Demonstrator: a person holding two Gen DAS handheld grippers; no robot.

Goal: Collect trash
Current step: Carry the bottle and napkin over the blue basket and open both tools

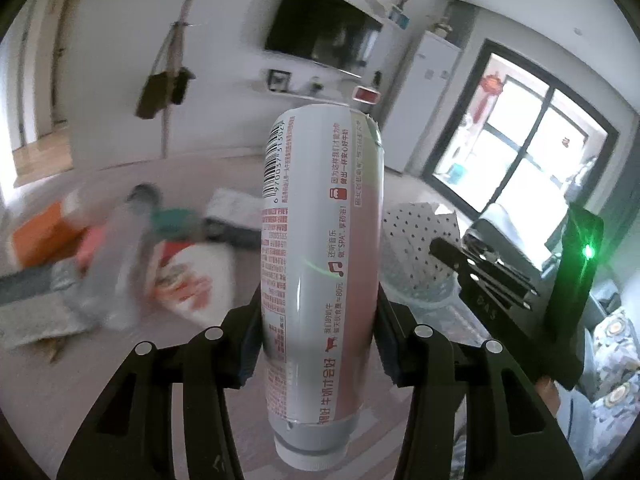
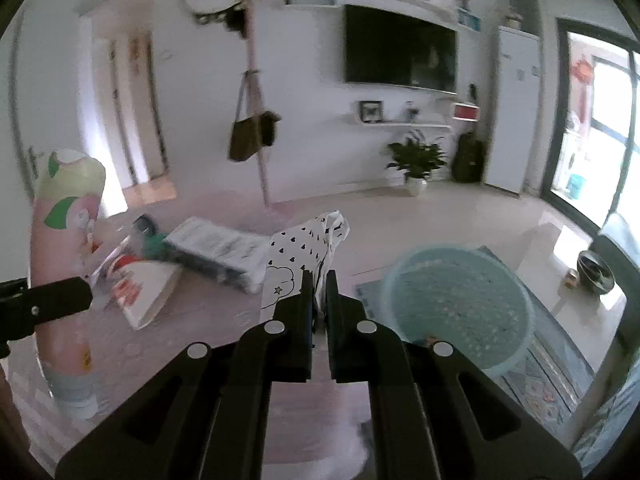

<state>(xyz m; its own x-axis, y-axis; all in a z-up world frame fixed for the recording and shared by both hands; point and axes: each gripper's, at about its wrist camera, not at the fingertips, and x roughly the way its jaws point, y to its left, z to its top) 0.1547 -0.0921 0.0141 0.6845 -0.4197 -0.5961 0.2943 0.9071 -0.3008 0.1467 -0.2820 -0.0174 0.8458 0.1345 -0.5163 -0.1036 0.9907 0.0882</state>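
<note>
My left gripper [image 1: 320, 312] is shut on a pink and white drink bottle [image 1: 320, 216], pads pressed on both its sides, white cap nearest the camera. The right wrist view has the same bottle [image 2: 66, 264] at far left, with a left finger [image 2: 52, 300] across it. My right gripper [image 2: 319, 284] is shut on the edge of a white bag printed with black hearts [image 2: 300, 248], which stands up above the fingertips. From the left wrist view, the right gripper [image 1: 444, 250] and the bag [image 1: 412, 232] hang over a pale blue basket [image 1: 420, 300].
The basket [image 2: 460, 304] stands on a patterned rug at the right. Litter lies on the pink table: a white packet with red print [image 2: 140, 284], a flat box [image 2: 216, 248], a blurred clear bottle [image 1: 120, 248], an orange box [image 1: 40, 236]. Coat stand, TV and a plant stand behind.
</note>
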